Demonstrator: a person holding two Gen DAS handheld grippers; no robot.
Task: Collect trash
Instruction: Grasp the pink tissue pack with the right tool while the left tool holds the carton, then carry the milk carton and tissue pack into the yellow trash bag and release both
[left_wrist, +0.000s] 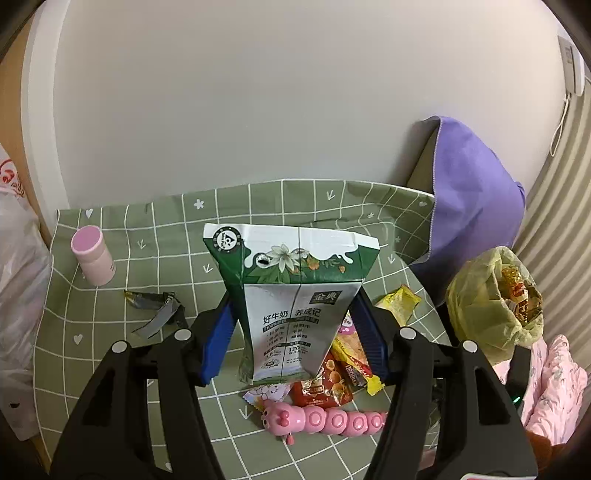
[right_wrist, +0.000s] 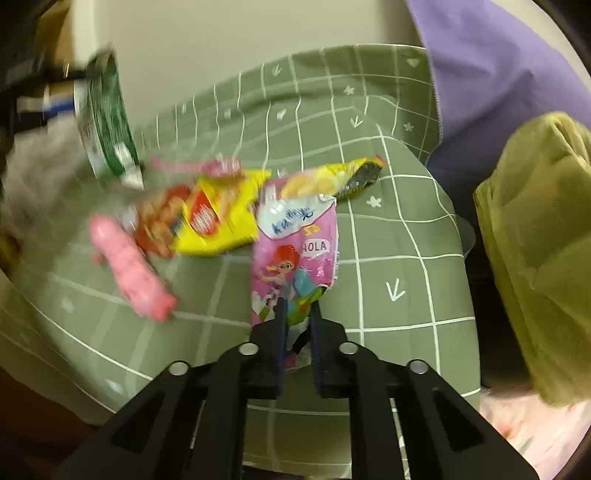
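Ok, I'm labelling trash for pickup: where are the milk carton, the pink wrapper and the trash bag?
milk carton (left_wrist: 295, 314): left wrist view, on its grey front panel.
pink wrapper (right_wrist: 295, 258): right wrist view, on the cartoon girl print.
trash bag (left_wrist: 476, 306): left wrist view, on its yellow-green side.

Soft, even indoor light in both views, with only faint shadows under things on the green checked cloth. The left wrist view is sharp; the right is smeared by motion blur, worst at the left around the pink toy. Fisheye bending curves the grid lines, and the corners go black
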